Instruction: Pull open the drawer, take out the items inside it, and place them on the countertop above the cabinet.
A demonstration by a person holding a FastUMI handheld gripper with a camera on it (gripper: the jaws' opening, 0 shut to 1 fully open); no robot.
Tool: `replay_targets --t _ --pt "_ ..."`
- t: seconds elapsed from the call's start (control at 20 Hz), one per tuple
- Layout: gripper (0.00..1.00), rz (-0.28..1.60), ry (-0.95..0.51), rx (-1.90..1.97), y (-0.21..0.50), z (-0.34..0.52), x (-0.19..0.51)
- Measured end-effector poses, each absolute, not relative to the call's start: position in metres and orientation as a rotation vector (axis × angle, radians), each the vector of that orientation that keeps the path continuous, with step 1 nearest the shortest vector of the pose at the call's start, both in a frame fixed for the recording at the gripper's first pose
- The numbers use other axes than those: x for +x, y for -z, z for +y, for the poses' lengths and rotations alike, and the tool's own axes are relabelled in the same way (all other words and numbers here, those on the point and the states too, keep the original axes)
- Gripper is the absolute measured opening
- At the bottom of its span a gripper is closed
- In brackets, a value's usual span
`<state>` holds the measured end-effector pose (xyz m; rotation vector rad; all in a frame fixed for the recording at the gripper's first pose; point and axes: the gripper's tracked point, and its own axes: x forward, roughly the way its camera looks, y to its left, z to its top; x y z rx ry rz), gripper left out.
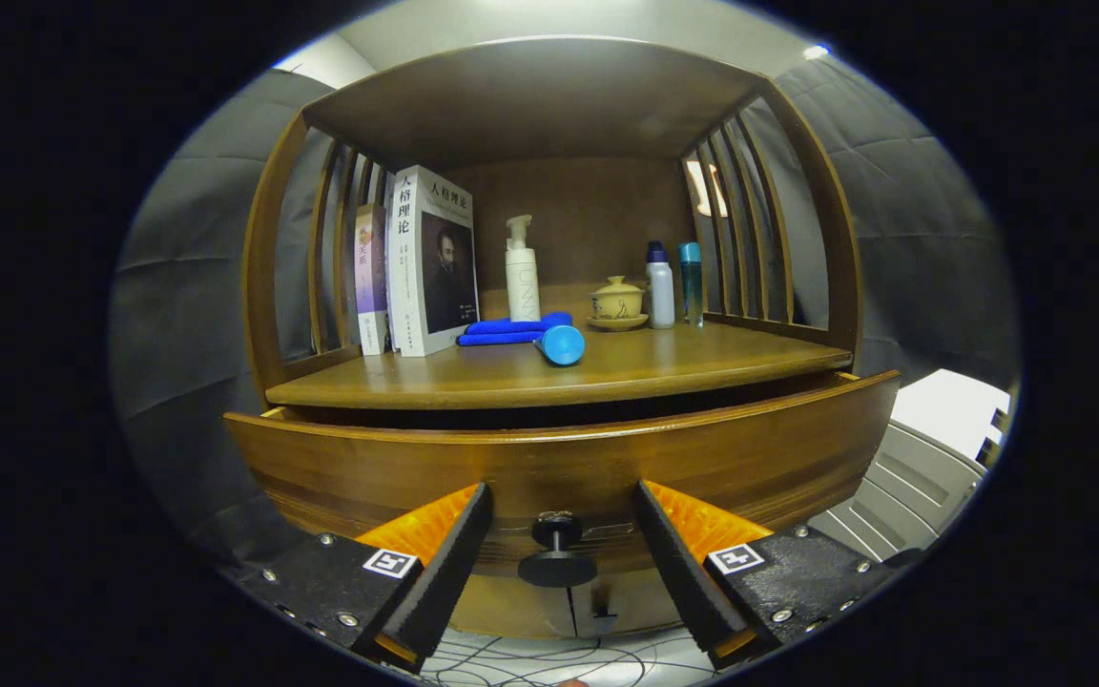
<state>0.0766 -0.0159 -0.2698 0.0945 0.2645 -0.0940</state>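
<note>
Grey booth cloth is hanging behind a wooden cabinet (549, 286) whose drawer (559, 458) is standing slightly pulled out, its front running crosswise under the desk (683, 367). Its black knob (557, 558) is sitting between the gripper (559, 544) jaws, which are spread apart, untouched. Books (425, 262), a blue cloth (511, 329), bottles (661, 286) and a lidded cup (617, 301) are resting on the desk.

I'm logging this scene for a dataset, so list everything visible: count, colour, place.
drawer: one, brown wood, pulled partly open below the countertop
drawer knob: one, black, between the fingers, untouched
countertop: one, brown wood, above the drawer
books: three or so, white and purple, upright at left
pump bottle: one, white, at back
cloth: one, blue, folded, before the pump bottle
blue-capped item: one, lying beside the cloth
lidded teacup: one, yellowish, on saucer
bottles: two, white and teal, at right
cables: several, on floor
gripper: one, open
</note>
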Motion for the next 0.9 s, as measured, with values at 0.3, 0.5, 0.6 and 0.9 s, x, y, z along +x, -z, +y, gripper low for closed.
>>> replay_targets --t 0.3,0.5,0.6,0.9 --pt "0.95 0.258 0.093 0.121 0.276 -0.019 0.107" --pt "0.95 0.249 0.099 0.128 0.276 -0.018 0.110" --pt "0.95 0.255 0.097 0.131 0.276 -0.019 0.111" --pt "0.95 0.217 0.018 0.081 0.239 -0.023 0.102"
